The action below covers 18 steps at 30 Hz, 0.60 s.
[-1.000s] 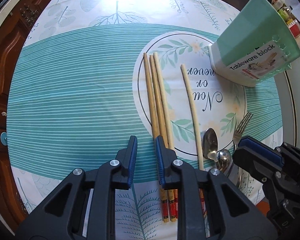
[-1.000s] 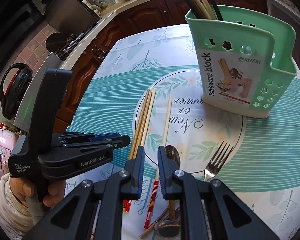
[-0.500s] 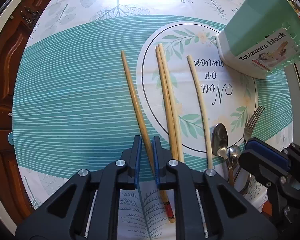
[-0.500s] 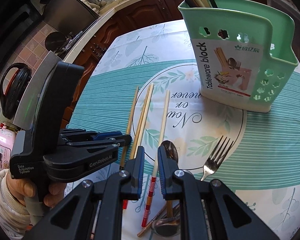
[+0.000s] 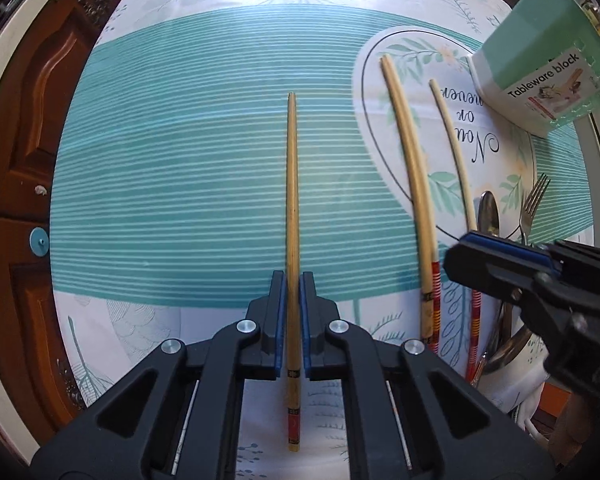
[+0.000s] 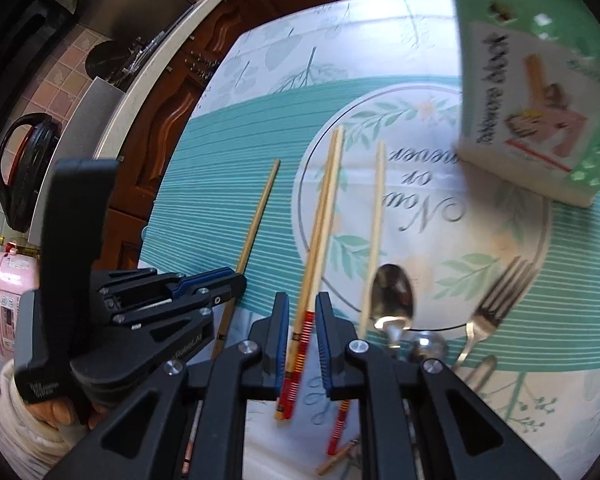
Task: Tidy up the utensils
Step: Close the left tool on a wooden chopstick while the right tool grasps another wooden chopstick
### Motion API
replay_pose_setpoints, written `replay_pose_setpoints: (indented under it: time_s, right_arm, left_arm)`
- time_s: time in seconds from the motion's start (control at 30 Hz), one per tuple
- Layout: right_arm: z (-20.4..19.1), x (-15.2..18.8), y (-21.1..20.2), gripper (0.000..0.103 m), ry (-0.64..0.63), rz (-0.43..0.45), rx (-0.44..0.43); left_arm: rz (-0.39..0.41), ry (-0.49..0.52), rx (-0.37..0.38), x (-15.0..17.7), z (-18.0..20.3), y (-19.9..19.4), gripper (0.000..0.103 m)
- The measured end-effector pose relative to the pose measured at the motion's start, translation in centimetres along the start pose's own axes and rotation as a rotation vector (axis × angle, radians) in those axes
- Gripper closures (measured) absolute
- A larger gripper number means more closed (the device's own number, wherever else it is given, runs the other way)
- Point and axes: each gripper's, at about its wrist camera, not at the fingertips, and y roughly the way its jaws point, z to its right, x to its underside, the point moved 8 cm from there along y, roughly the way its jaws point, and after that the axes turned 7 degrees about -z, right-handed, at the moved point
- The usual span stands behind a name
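- Since the earlier frame, you had drawn one chopstick [image 5: 292, 208] away from the other three, and it now ran straight down the middle of the left view.
- Your left hand-held gripper [image 5: 292, 280] had closed narrow on that chopstick near its banded end, pads against both sides; whether it was lifted off the tabletop [image 5: 180, 184] I cannot tell.
- Its long axis lay along the fingers, tip pointing away from you.
- Your right hand-held gripper [image 6: 302, 300] was narrow but not closed, straddling the striped end of a pair of chopsticks [image 6: 320, 216] without clearly touching them.
- A lone chopstick [image 6: 374, 236], a spoon [image 6: 392, 292] and a fork [image 6: 496, 296] lay to the right of that pair.
- The green utensil holder [image 5: 540, 60] stood well ahead and to the right, so the held stick would likely need tipping upright to go in.
- The right hand was nearer the holder.
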Motion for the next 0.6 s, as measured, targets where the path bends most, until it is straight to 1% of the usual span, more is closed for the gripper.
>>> replay_pose_setpoints:
  time_s: [0.07,0.2,0.27,0.37,0.47,0.6]
  right_arm:
    - [-0.5,-0.3,1.0,0.09,0.027,-0.032,-0.025]
    - [-0.7,-0.7,2.4,0.09,0.083,-0.064,-0.039]
    - [-0.4,-0.8,2.9,0.09,0.112,-0.075,-0.019]
    - [0.0,-0.7,3.4,0.09,0.141,-0.091,0.011]
    - [0.3,-0.6,3.7,0.09,0.153,-0.099,0.049]
    - [0.4,-0.9,3.9,0.09,0.146,-0.095,0.118]
  left_arm:
    - [0.003,-0.001,0.009,0.1,0.0,0.2,0.099]
    - [0.009,0.0,0.031,0.4,-0.2,0.2,0.099]
    - [0.01,0.003,0.042,0.5,-1.3,0.2,0.099]
    - [0.011,0.008,0.056,0.7,-1.8,0.4,0.099]
    - [0.008,0.01,0.071,0.7,-2.3,0.4,0.099]
    - [-0.005,0.019,0.079,1.2,-4.0,-0.3,0.099]
